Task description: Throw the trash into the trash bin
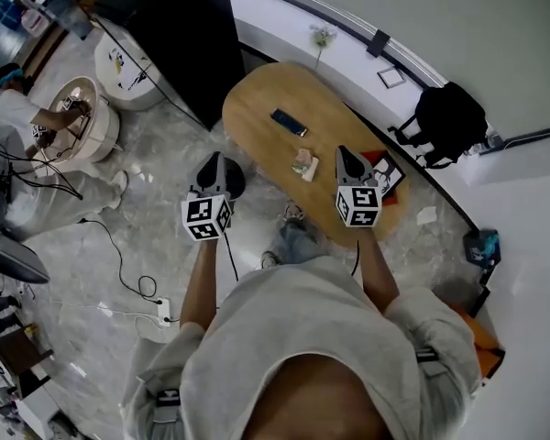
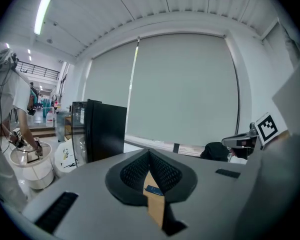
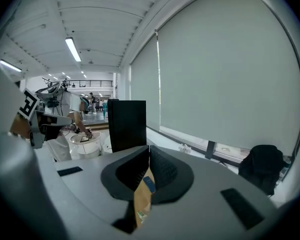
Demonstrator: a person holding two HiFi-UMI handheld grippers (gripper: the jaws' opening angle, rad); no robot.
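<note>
In the head view a crumpled bit of trash (image 1: 303, 163) lies on the oval wooden table (image 1: 266, 99), near a flat dark blue object (image 1: 289, 123). My right gripper (image 1: 347, 157) hovers just right of the trash, jaws shut and empty. My left gripper (image 1: 213, 167) is off the table's left edge, over a dark round thing (image 1: 236, 180) on the floor that it partly hides; its jaws look shut and empty. In the right gripper view, the slit below the right gripper (image 3: 149, 149) shows wood, the blue object (image 3: 149, 184) and the trash (image 3: 139, 217). The left gripper (image 2: 149, 153) shows wood and the blue object (image 2: 154, 190).
A black cabinet (image 1: 179, 26) stands beyond the table's left end. White round stands (image 1: 128, 58) and a person (image 1: 18, 108) are at far left. A black backpack (image 1: 449, 117) rests on the ledge at right. A picture frame (image 1: 388, 176) sits by the table; a power strip (image 1: 165, 312) lies on the floor.
</note>
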